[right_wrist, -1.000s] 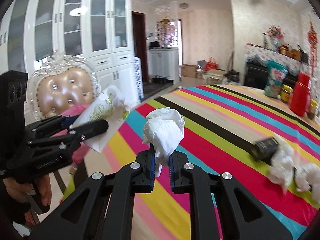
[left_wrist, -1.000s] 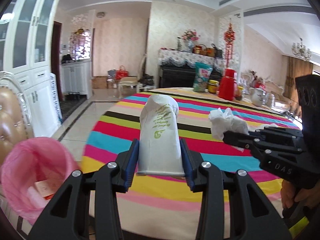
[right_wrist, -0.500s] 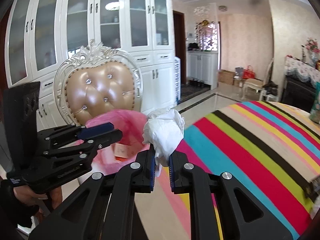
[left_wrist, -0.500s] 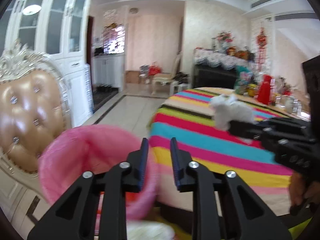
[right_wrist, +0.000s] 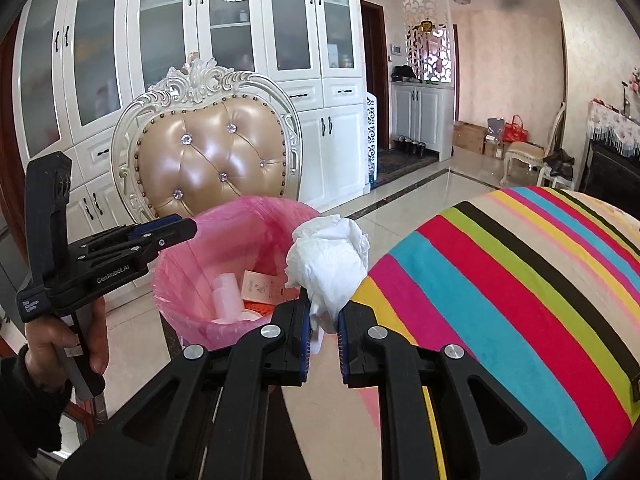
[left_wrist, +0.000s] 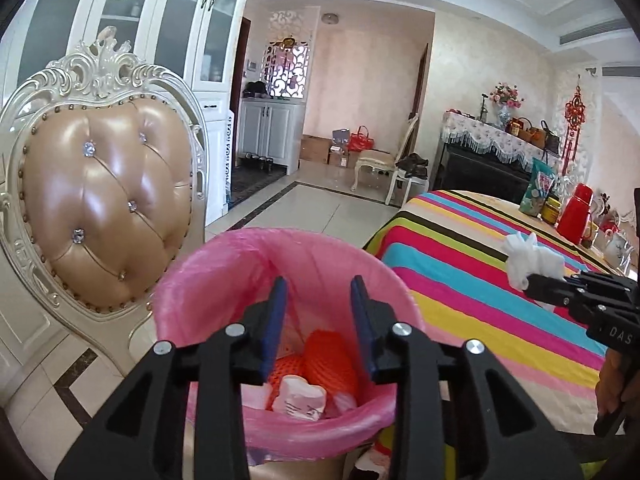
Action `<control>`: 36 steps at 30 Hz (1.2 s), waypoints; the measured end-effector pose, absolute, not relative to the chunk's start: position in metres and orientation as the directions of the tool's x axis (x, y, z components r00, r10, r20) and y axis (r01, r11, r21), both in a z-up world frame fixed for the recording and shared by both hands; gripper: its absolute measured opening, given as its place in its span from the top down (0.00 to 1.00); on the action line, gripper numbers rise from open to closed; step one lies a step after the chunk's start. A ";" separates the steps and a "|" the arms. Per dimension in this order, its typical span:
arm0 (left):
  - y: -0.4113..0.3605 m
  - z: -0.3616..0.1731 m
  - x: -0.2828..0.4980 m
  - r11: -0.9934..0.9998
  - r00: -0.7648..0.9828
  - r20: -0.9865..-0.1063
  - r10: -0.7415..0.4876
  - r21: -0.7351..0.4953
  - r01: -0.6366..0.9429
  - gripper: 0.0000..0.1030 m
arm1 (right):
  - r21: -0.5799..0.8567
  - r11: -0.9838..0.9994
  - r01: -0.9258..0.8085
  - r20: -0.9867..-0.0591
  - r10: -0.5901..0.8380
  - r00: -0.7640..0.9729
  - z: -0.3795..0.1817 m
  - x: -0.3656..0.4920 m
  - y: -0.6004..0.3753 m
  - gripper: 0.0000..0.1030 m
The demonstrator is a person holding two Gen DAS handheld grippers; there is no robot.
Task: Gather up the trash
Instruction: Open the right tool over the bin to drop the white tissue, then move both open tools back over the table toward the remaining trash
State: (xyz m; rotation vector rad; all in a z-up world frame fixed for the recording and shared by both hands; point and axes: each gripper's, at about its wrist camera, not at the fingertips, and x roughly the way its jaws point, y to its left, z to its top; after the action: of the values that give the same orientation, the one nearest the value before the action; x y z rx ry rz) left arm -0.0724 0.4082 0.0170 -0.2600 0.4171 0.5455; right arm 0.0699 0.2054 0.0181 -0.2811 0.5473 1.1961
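- Your left gripper fills the lower centre of its view, its 2 fingers parted and holding nothing, poised over the mouth of the pink-lined trash bin.
- Your right gripper, lower centre of its view, is clenched on a crumpled white tissue, just right of the bin.
- Inside the bin lie an orange net and paper scraps.
- The striped table occupies the right; a tufted chair stands behind the bin.

A padded chair with carved white frame stands before tall white glass-door cabinets — pale glossy floor tiles, pinkish wallpapered walls, striped tablecloth.
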 end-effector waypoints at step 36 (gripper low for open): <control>0.334 0.011 -0.022 0.860 0.767 -0.423 0.482 0.061 -0.507 0.05 | 0.045 0.509 -0.859 -0.535 0.739 0.409 0.017 0.101 0.119 0.21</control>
State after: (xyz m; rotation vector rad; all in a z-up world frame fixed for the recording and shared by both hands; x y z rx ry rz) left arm -0.0219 0.3339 0.0111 -0.0575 0.4433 0.5370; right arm 0.1011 0.1192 0.0170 -0.2526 0.5368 1.0198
